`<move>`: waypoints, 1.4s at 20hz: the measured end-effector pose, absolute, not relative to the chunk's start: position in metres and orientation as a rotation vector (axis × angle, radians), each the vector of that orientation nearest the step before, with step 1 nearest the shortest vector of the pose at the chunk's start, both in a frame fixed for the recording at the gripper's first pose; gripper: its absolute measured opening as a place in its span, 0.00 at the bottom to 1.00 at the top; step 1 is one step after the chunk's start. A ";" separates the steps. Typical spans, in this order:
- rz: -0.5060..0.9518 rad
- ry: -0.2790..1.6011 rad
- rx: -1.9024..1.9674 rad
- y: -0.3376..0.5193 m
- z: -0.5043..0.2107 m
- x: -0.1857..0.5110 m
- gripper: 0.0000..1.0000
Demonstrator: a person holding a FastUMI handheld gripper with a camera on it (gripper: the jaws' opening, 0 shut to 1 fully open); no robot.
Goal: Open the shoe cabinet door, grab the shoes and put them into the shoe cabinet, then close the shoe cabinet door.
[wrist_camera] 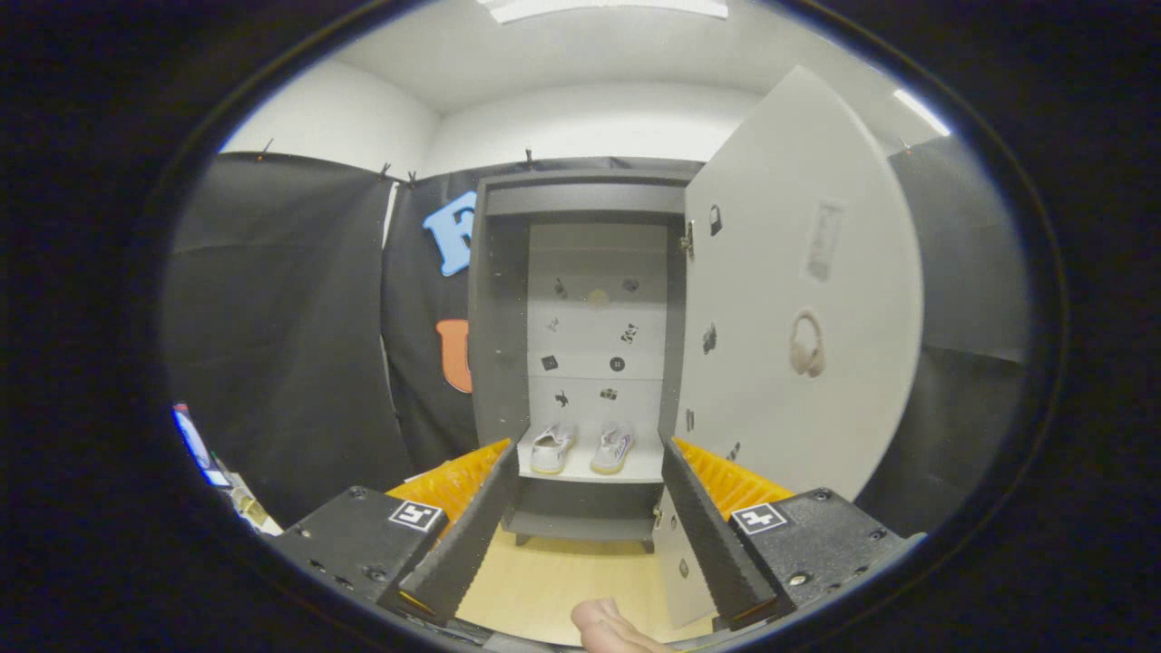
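This was a recording booth set up inside a plain room, not a lived-in home. Black cloth (290,317) hung clipped along its top as walls, with white walls (580,122) and a ceiling light (603,7) above. A lone cabinet (499,317) stood at the far side on a pale wooden floor (562,580).

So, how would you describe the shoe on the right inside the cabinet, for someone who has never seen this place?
Look at the tall dark shoe cabinet straight ahead, beyond the open gripper, its pale door swung open. Two light shoes stand on its low shelf. The right shoe, nearer the door, has darker side markings; the left shoe looks plain.
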State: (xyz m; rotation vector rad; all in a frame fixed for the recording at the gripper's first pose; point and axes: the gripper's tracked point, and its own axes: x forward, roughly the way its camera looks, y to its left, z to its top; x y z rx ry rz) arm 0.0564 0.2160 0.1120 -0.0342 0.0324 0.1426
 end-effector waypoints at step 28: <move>-0.176 0.044 -0.044 -0.114 0.082 0.073 1.00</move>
